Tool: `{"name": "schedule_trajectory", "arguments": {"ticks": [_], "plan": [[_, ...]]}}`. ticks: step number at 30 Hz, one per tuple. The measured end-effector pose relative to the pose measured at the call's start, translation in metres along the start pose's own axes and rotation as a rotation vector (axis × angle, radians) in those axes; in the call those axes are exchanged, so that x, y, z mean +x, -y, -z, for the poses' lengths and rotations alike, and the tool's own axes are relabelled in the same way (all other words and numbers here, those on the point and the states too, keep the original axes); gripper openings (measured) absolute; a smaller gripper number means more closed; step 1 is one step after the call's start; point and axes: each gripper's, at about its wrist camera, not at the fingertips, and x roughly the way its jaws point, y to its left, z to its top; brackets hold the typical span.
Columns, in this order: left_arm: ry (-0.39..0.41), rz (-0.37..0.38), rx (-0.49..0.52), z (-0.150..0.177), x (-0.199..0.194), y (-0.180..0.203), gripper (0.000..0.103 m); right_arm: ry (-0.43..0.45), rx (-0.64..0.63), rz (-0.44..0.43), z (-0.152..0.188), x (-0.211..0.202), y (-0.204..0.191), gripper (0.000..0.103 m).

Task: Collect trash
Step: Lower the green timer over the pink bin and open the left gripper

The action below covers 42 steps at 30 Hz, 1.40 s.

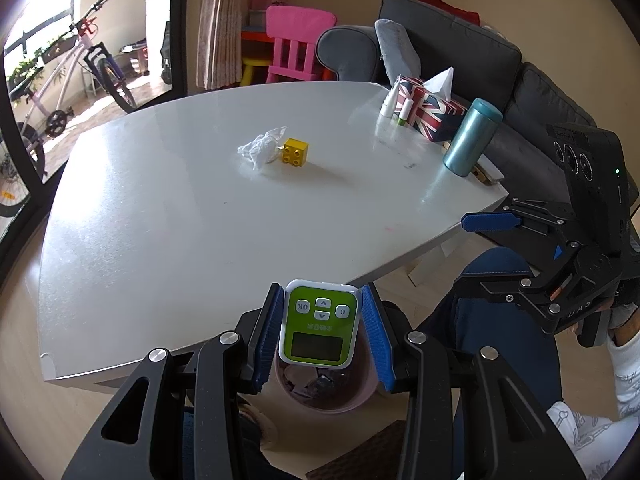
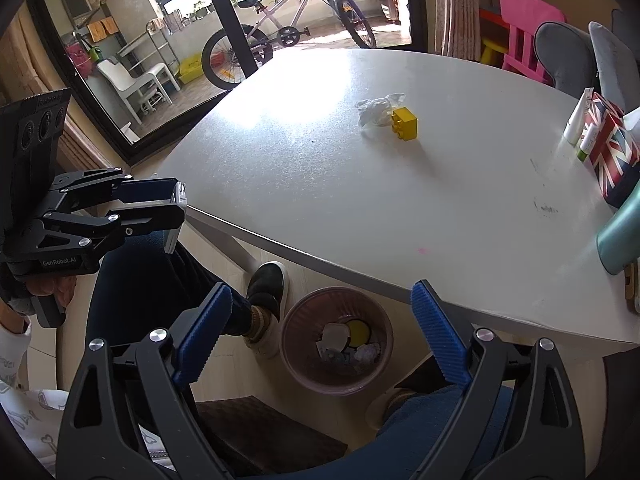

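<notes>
Two tools show. The left tool (image 1: 320,334), at the bottom centre of its own view, is clamped on one green-and-white timer (image 1: 319,326), its blue pads pressing both sides of the casing. The right tool (image 2: 320,334) stands wide apart with nothing between its pads; in the left wrist view it appears at the right edge (image 1: 492,222).

One pink bin (image 2: 298,368) sits on the floor at the lower centre of the right wrist view, just below the near edge of the desk (image 2: 360,208). It holds several scraps: a white piece, a round yellow piece, a crumpled pale wad and other bits too small to tell apart. In the left wrist view the bin sits directly behind and below the held timer.

On the desk there is one crumpled tissue (image 1: 262,147), left of centre in the left wrist view, touching one yellow toy brick (image 1: 295,152). At the upper right of that view stand one flag-patterned tissue box (image 1: 430,109) with a tissue standing out of its top, two white tubes (image 1: 394,101) just beside it, and one teal flask (image 1: 472,138), upright, near the desk's right edge.

Beyond the desk are one pink chair (image 1: 296,44), one grey sofa (image 1: 460,40) and one bicycle (image 1: 72,80) at the upper left.
</notes>
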Motion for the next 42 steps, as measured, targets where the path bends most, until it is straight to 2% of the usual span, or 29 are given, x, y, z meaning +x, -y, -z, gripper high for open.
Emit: {"name": "schedule_trajectory", "arguments": {"ticks": [13,28,30,31,32,42], "plan": [[-0.03,0.035,0.037,0.002,0.012,0.016,0.04,0.026,0.039,0.04,0.0,-0.013,0.016,0.09],[-0.07,0.075,0.071,0.005,0.023,0.031,0.04,0.034,0.064,0.046,0.002,-0.017,0.026,0.09],[-0.075,0.082,0.073,0.005,0.025,0.032,0.054,0.035,0.068,0.047,0.002,-0.018,0.027,0.09],[-0.071,0.086,0.07,0.005,0.026,0.032,0.088,0.036,0.069,0.048,0.002,-0.018,0.027,0.09],[-0.053,0.091,0.063,0.005,0.024,0.031,0.098,0.036,0.07,0.048,0.003,-0.018,0.027,0.09],[-0.067,0.056,0.03,0.005,0.029,0.021,0.098,0.033,0.076,0.049,0.004,-0.016,0.029,0.093]]}}
